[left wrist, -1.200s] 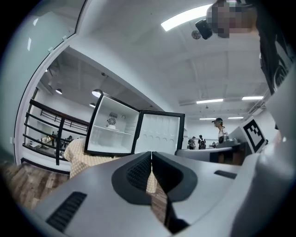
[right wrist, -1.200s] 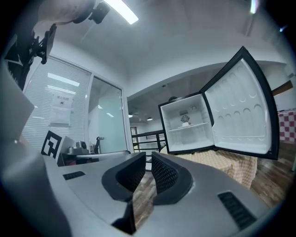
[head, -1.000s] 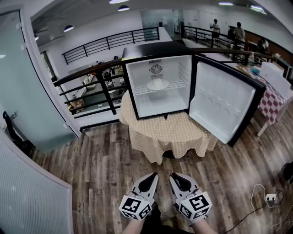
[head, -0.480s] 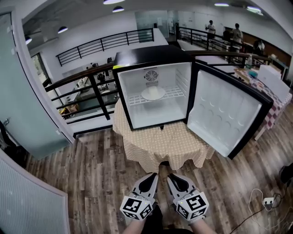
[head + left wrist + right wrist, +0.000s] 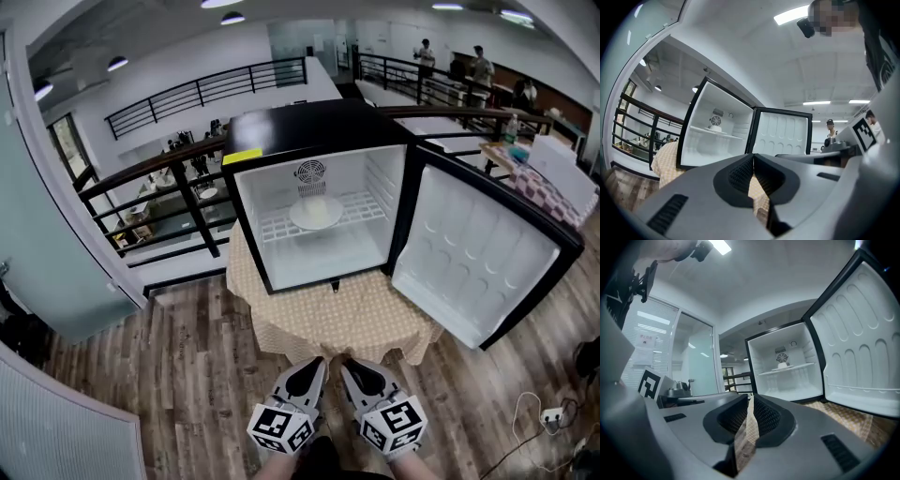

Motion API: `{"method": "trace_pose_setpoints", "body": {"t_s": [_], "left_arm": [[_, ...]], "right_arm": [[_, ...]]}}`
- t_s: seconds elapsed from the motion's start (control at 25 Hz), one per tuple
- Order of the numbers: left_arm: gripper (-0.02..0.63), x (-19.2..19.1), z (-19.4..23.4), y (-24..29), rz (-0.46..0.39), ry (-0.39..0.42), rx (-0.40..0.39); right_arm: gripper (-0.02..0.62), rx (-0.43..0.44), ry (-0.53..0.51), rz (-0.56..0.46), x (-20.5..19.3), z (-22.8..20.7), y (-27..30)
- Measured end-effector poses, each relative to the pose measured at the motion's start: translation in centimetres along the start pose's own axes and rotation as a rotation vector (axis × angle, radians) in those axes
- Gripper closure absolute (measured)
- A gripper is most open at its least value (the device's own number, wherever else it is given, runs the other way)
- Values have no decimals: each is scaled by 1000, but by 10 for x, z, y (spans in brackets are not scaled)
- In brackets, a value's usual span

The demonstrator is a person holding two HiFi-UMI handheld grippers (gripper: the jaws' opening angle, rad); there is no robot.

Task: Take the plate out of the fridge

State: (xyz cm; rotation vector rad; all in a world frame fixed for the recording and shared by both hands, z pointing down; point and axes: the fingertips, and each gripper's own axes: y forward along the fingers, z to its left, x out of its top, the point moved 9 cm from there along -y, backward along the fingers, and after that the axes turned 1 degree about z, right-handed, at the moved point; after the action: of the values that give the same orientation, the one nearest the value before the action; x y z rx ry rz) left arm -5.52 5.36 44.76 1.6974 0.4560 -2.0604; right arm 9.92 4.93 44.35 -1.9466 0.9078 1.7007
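Note:
A black mini fridge (image 5: 314,127) stands on a small table with a tan checked cloth (image 5: 328,314), its door (image 5: 483,258) swung open to the right. A white plate (image 5: 316,212) rests on the wire shelf inside; it also shows as the plate (image 5: 715,128) and the plate (image 5: 782,365) in the gripper views. My left gripper (image 5: 316,364) and right gripper (image 5: 348,364) hang side by side low in the head view, well short of the table. Both are shut with nothing between the jaws.
A black railing (image 5: 150,178) runs behind the fridge above a lower floor. A glass partition (image 5: 42,234) stands at the left. A checked table (image 5: 553,192) is at the right, a power strip and cable (image 5: 548,412) lie on the wood floor. People (image 5: 480,66) stand far back.
The fridge and table have drawn closer and larger in the head view. Both grippers stay shut and low, side by side.

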Motion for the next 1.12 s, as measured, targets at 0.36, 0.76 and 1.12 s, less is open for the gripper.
{"method": "trace_pose_setpoints", "body": {"t_s": [0.36,0.76,1.12], "left_arm": [[595,10,59,34,7,-27,-6],[595,15,114,65,0,-57,-51],[595,4,138,75,16,-94,-36]], "right_arm": [[538,-4,-9,28,9,-11,66],[538,-18,-33,42,14,-18,130],[538,-17,-20,81,6,-24,159]]}}
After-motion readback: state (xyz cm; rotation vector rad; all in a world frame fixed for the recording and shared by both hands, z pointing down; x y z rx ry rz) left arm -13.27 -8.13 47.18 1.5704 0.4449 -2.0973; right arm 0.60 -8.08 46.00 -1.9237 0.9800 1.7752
